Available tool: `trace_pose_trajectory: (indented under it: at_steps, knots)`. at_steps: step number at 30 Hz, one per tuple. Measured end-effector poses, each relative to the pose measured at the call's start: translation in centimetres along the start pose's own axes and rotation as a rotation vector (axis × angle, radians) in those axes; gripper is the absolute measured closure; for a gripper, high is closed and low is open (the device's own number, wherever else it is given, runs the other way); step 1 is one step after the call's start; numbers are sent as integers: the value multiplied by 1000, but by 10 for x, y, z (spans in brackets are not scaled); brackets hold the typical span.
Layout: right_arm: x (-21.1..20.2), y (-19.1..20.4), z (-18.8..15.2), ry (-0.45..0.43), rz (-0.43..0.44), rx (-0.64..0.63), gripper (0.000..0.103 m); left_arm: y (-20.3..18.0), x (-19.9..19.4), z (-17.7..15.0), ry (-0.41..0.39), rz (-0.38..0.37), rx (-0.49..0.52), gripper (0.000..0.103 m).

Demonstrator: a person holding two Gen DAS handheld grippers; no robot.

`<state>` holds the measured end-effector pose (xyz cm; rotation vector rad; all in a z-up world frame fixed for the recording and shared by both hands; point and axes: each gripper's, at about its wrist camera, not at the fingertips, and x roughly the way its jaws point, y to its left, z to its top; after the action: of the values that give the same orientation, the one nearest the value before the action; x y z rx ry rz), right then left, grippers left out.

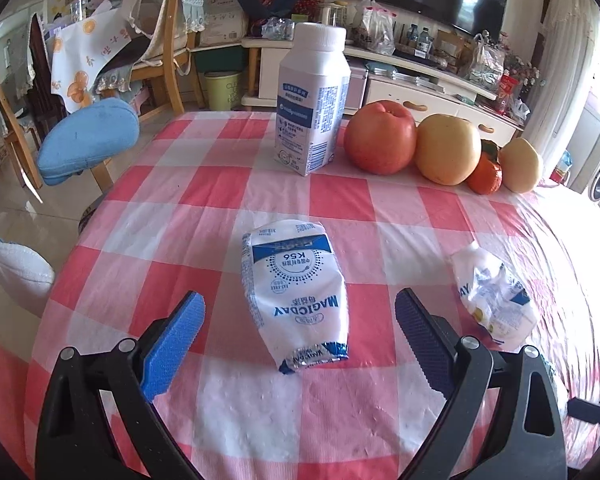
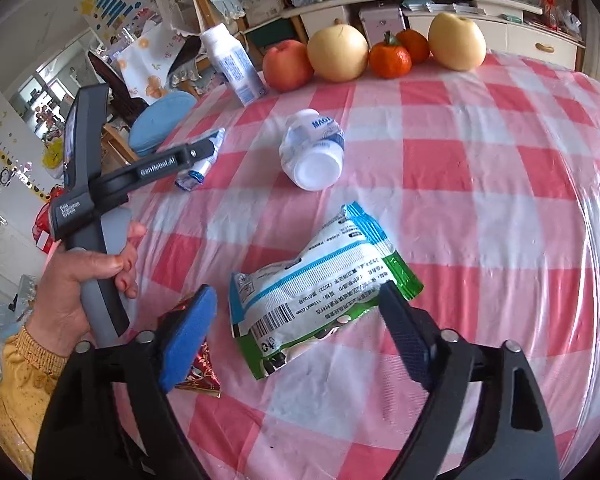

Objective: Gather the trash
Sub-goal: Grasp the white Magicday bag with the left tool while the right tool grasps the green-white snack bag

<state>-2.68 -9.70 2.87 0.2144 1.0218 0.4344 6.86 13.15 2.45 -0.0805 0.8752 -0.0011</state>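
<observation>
In the left wrist view my left gripper [image 1: 300, 300] is open, and a white and blue MAGICDAY pouch [image 1: 296, 292] lies flat on the checked tablecloth between its fingers, untouched. A crumpled white plastic bottle [image 1: 496, 300] lies to the right of it. In the right wrist view my right gripper [image 2: 298, 292] stands open around a green and white snack wrapper [image 2: 316, 280], with its pads clear of the wrapper. The crumpled bottle [image 2: 312, 152] lies beyond the wrapper. A shiny red wrapper [image 2: 200, 372] sits partly hidden under the blue pad of the right gripper.
An upright white bottle [image 1: 312, 100] and a row of fruit [image 1: 380, 138] stand at the table's far edge. A hand [image 2: 80, 280] holds the left gripper's handle at the left. Chairs with a blue cushion [image 1: 88, 140] stand past the table's left edge.
</observation>
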Motion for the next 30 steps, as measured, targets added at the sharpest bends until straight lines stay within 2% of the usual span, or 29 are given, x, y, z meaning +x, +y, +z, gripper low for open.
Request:
trace_pose_trajectory:
  at_steps: [4,8,9,11,16,21,26,30]
  knots:
    - [4,3,-1,-7,-23,-3,20,1,7,3,6,-4,-12,8]
    - [10,6,0,-26,-84,-40,20,2,14,5,15,-7,-17,9]
    - [11,7,0,-32,-90,-48,20,3,15,5,17,-8,-18,11]
    - [14,6,2,-38,-93,-55,20,4,19,6,25,-11,-25,20]
    - [17,6,5,-47,-131,-83,20,10,25,5,41,-27,-59,28]
    - [15,1,8,-62,-126,-65,20,11,27,5,38,-32,-61,29]
    - [16,0,12,-74,-145,-87,19,7,27,4,34,-19,-34,39]
    - [18,0,13,-61,-141,-94,19,7,26,5,33,-25,-37,41]
